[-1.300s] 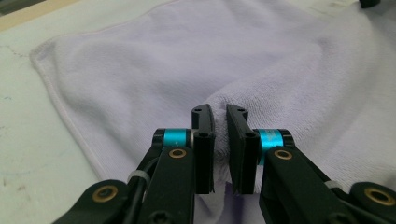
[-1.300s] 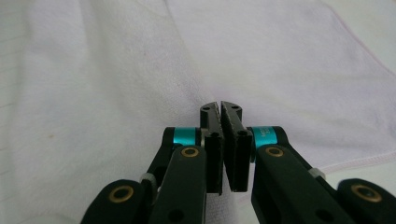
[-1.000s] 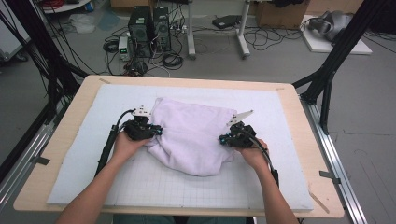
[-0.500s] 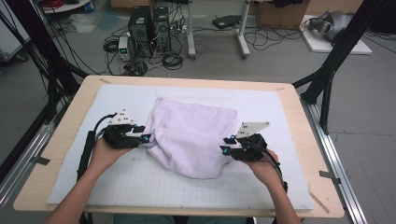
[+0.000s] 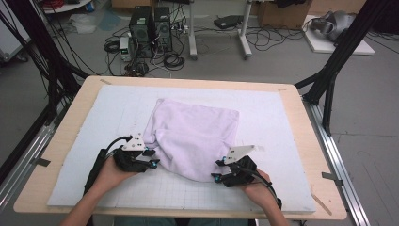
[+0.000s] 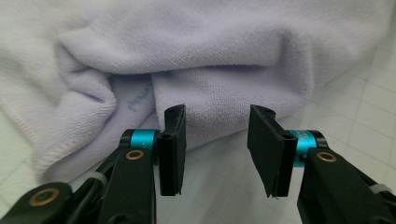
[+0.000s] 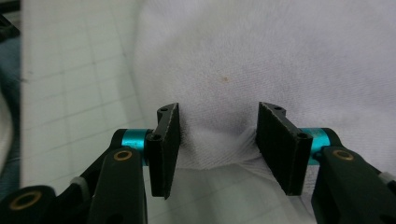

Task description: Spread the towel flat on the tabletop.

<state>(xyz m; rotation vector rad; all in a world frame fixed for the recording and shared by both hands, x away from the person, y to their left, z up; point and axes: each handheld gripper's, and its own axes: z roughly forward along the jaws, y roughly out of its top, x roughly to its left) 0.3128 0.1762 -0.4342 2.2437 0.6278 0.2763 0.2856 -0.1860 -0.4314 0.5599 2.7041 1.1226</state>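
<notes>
While low, both grippers (image 5: 153, 158) (image 5: 217, 170) flank towel (image 5: 193, 136) — fingers apart

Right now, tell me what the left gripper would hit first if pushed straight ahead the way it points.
Most likely the lavender towel: the left gripper has open jaws aimed at its folded edge, with only bare mat between. The exact gap is hard to judge.

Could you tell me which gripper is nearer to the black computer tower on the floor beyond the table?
Left. The left gripper sits almost straight below the tower in the high view; the right gripper lies farther toward the table's right, across the towel.
</notes>
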